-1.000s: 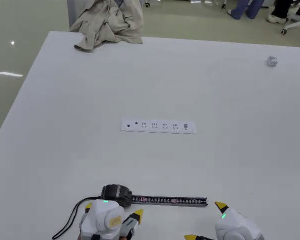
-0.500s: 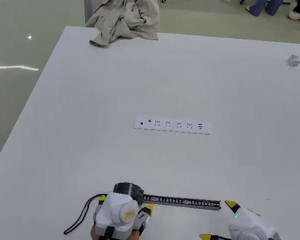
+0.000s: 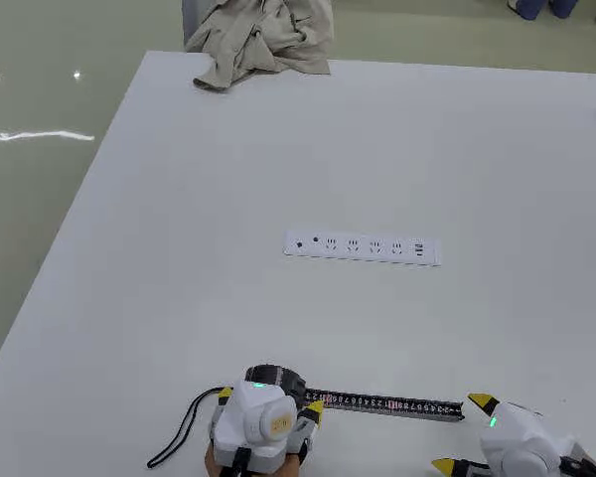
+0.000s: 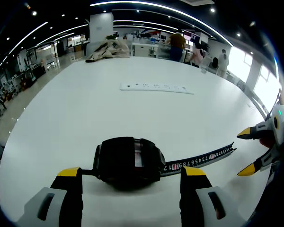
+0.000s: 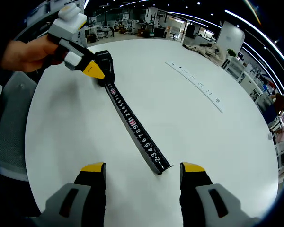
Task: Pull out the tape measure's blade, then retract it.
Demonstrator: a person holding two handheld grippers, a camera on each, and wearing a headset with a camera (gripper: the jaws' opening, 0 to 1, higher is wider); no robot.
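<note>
White worktop [image 3: 179, 248] runs back toward an open office floor, and little on it has been altered over the last second. The whole head view has been shifted by the headset, while the blade [image 5: 135, 130] has been kept drawn out of the tape measure [image 4: 128, 161] to much the same length. The tape measure is set flat near the worktop's close edge, with its blade laid straight along the surface toward the right.

The case is bracketed by the left hand-held gripper [image 4: 131, 171], whose jaws are held apart on either side of it — no clamping contact can be made out. The right hand-held gripper [image 5: 143, 166] is likewise held with its jaws apart, and the blade's end hook [image 5: 163, 168] lies just ahead of the gap, gripped by nothing. From this it is judged that the pull-out has been completed and only the retraction is left.

Counted: one tape measure with one blade and one black strap [image 3: 184, 437], two hand-held grippers, one power strip [image 3: 362, 247] at mid-worktop, and one heap of cloth [image 3: 263, 40] at the far edge.
</note>
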